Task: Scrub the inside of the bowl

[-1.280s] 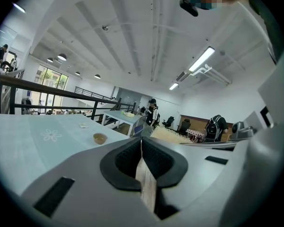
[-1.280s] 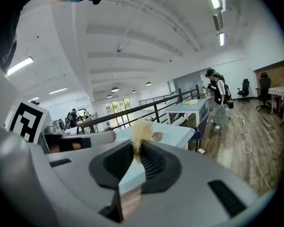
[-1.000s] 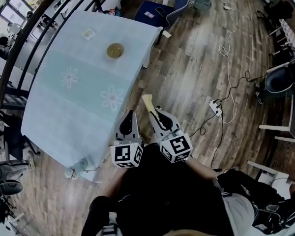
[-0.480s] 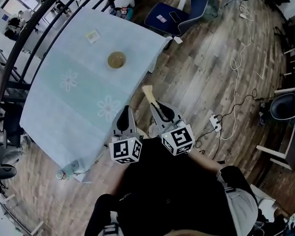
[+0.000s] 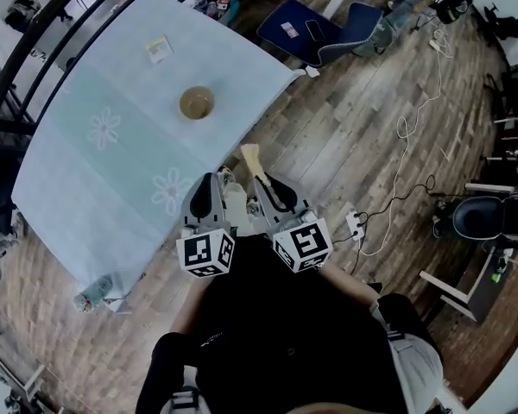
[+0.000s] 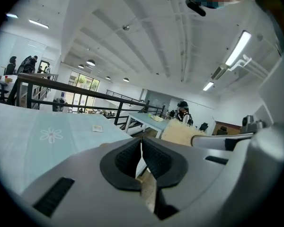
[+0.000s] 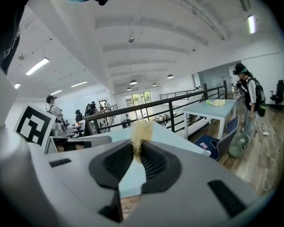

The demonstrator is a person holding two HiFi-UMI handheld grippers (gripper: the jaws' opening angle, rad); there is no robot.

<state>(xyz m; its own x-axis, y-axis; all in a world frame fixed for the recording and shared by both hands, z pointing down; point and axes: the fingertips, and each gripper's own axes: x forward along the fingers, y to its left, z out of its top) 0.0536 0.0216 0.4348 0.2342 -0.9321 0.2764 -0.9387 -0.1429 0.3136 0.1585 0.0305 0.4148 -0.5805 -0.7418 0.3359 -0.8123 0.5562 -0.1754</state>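
A small tan bowl [image 5: 197,103] stands on the pale blue tablecloth [image 5: 95,171], far from both grippers. My right gripper [image 5: 263,186] is shut on a tan scrub sponge [image 5: 252,159], which sticks out past its tips [image 7: 141,132]. It hangs over the wood floor just off the table's edge. My left gripper [image 5: 203,198] is close beside it at the cloth's edge, its black pads [image 6: 128,157] shut with nothing between them. In the left gripper view the sponge [image 6: 180,132] shows to the right. The bowl is not in either gripper view.
A small card [image 5: 159,49] lies on the cloth beyond the bowl. A blue chair [image 5: 315,33] stands past the table's far corner. Cables [image 5: 406,136] and a power strip [image 5: 356,222] lie on the floor at right. A black railing [image 5: 43,33] runs along the table's far side.
The head view has shifted, so the table sits further left and higher in the picture. Both grippers stay side by side off the table's edge, the right one still holding the sponge.
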